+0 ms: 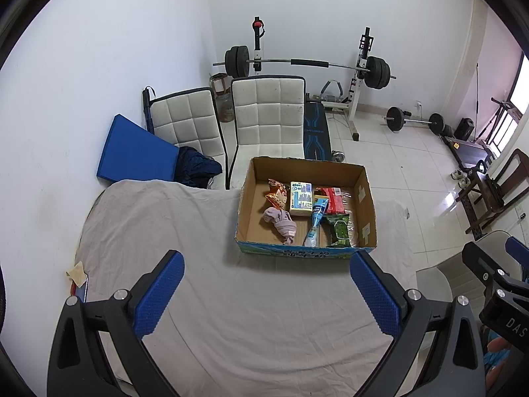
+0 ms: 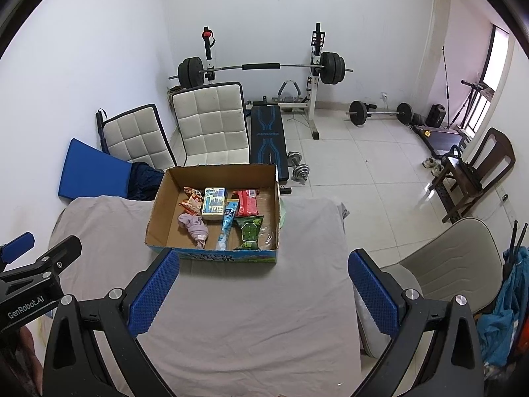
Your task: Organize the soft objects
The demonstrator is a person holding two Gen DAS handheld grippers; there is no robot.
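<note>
The surface is draped in a grey cloth that hides its make; its near edge is cut off below both views. The printed lettering on the front of the cardboard box is too small and warped to read. A clear plastic wrapper in the box's right end is hard to make out.

The box stands open at the far middle of the surface. Inside, from the left: an orange snack bag at the back, a pale purple cloth bundle in front of it, a yellow-and-blue tissue pack, a blue tube-shaped pouch lying front to back, a red packet at the back right, and a green packet in front of it. The items lie close together, several touching.

The left tongs are spread wide and hold nothing, hovering over bare cloth just short of the box. The right tongs are likewise wide apart and empty, near the box's front wall.

A beige chair stands just right of the surface, partly cut off.
</note>
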